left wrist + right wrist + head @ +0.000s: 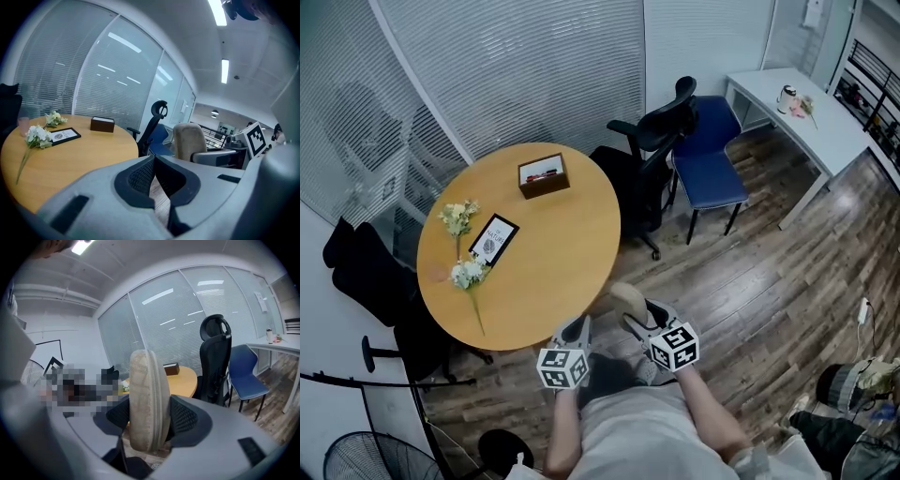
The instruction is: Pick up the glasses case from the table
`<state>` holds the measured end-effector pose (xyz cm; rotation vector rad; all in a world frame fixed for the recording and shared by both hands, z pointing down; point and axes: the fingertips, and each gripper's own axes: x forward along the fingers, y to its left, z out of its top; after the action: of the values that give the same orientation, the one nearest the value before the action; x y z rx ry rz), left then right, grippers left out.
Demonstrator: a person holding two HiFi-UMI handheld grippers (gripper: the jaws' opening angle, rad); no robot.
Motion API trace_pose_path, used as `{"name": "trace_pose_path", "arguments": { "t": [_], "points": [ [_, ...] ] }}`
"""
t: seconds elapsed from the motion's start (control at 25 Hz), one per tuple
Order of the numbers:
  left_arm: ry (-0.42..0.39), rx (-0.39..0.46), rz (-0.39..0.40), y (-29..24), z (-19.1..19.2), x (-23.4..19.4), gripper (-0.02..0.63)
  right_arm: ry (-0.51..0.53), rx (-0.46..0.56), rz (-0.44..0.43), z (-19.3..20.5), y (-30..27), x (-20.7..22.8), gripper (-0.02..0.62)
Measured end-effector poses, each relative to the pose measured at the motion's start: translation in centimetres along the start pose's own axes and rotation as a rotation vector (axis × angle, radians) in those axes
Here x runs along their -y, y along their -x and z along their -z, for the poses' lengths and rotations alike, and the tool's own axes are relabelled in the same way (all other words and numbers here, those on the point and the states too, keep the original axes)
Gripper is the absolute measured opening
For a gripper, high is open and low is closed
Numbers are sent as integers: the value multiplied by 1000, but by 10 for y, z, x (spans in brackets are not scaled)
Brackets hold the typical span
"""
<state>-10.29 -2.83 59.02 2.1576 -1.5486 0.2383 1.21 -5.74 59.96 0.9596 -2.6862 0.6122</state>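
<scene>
Box [544, 174], brown and open-topped, sits on the far side of the round table [553, 281]. Only the head view looks into it: a pale inside with red and dark bits too small to name, while the left gripper view shows just its side. Off the table, the closed beige glasses case [146, 399] stands on edge, clamped between the right gripper [148, 423] pads. Just beside it, the left gripper [153, 164] has its jaws together with nothing between them.

The person wore a pale grey top [630, 427]. The grey moulded left gripper [577, 330] and right gripper [637, 317] had black dimpled pads [137, 177], each carrying a white cube [562, 367] with black square markers.
</scene>
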Motion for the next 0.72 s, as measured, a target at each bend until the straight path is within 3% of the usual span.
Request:
{"name": "trace_pose_path", "arguments": {
  "t": [0.72],
  "points": [
    [3, -1, -27, -6, -3, -5, 9, -12, -2, -7, 1, -7, 4, 244]
  ]
}}
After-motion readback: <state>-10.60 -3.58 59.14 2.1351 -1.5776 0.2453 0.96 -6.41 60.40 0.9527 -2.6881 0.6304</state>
